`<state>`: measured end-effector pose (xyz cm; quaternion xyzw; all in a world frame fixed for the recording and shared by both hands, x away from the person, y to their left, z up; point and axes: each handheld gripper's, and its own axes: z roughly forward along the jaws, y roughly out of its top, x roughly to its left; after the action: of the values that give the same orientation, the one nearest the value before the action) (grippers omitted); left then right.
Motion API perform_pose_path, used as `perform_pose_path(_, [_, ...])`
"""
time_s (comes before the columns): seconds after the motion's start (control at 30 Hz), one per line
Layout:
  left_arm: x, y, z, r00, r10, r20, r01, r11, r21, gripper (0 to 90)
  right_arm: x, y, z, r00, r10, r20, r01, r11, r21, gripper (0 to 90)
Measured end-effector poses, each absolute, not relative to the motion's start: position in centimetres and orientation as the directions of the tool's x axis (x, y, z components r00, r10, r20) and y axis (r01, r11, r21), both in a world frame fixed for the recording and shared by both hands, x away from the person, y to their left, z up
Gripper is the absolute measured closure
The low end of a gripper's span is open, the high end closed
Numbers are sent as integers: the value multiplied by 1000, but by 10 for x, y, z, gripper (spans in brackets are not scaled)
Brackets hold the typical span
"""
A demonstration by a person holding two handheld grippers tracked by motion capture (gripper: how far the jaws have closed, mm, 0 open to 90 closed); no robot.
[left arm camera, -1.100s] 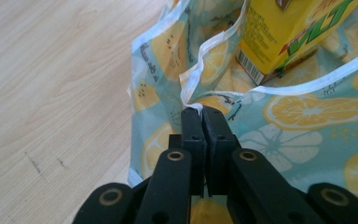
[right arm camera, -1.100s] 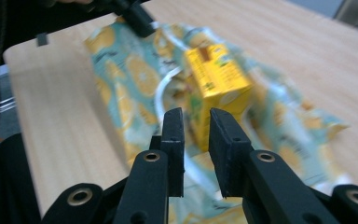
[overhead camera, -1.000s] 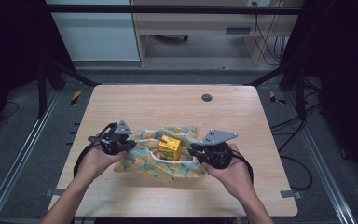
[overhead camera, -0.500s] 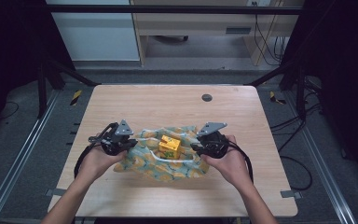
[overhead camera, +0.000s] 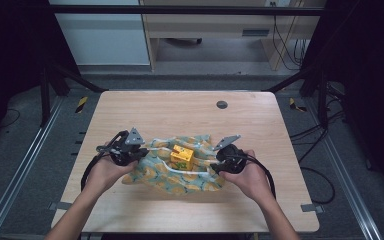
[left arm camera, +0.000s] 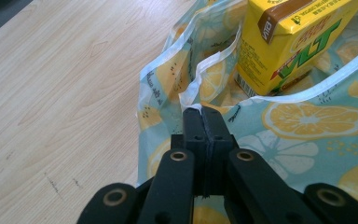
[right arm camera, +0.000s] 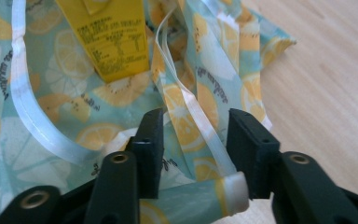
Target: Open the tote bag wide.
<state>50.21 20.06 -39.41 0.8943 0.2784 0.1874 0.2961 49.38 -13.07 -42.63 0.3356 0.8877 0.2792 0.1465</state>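
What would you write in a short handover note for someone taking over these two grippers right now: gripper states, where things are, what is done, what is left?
Left gripper: shut on the bag's white-edged rim.
Right gripper: jaws have just been opening; they stand apart around a fold of the bag and its white strap, not pressing.
Yellow drink carton: upright on the bag, mid-table.
Done: left side gripped.
Left: probably grip the right side, then draw the bag up around the carton.
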Motion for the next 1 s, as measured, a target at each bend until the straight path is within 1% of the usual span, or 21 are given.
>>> perform_pose_path(0.1, [502, 202, -394, 774, 611, 168, 388, -666, 637, 900, 492, -133, -429, -731, 679, -59, 524, 615, 589, 645])
perform_pose_path(0.27, [504, 203, -396, 774, 614, 155, 398, -663, 635, 900, 488, -138, -433, -740, 672, -34, 530, 612, 587, 800])
perform_pose_path(0.33, [504, 203, -397, 775, 613, 151, 399, -661, 635, 900, 487, -140, -433, -743, 669, -32, 525, 612, 592, 836])
perform_pose_path(0.5, [504, 202, -397, 777, 611, 150, 400, -664, 632, 900, 488, -143, -429, -737, 676, -19, 521, 586, 620, 858])
perform_pose_path(0.77, [504, 203, -387, 769, 618, 163, 388, -655, 649, 900, 491, -150, -406, -702, 711, -31, 479, 505, 718, 887])
perform_pose_path(1.0, [500, 208, -371, 743, 649, 163, 362, -595, 718, 900, 490, -155, -386, -665, 744, -56, 415, 431, 801, 891])
